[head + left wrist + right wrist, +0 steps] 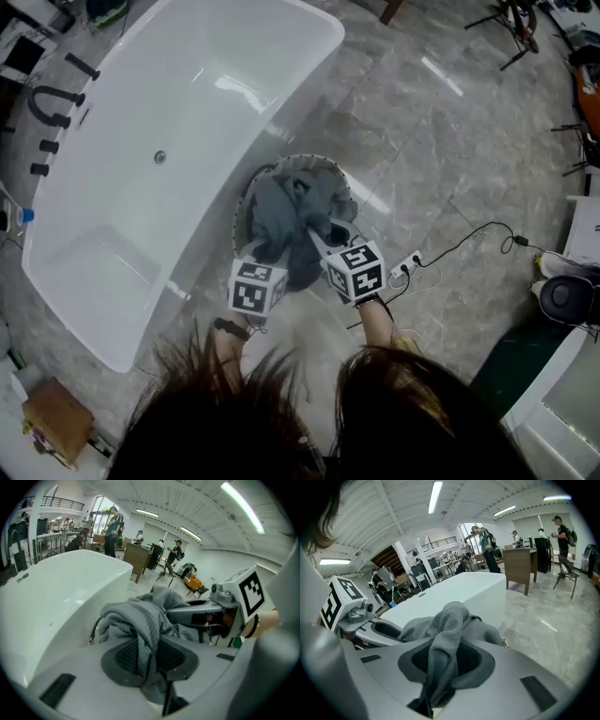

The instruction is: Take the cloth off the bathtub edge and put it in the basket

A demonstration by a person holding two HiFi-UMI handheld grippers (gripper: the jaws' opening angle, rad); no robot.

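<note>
White bathtub [141, 187] lies left of the left claw [150, 656], which clamps a fold of the grey cloth [281, 216]. The right claw [445, 660] clamps another, so the bundle hangs over the basket [309, 159] just ahead, likely for lowering in.

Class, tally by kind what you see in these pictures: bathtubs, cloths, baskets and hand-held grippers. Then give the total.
White oval bathtub: 1
Grey crumpled cloth: 1
Round basket: 1
Hand-held grippers: 2 (left hand-held gripper, right hand-held gripper)
Total: 5
</note>
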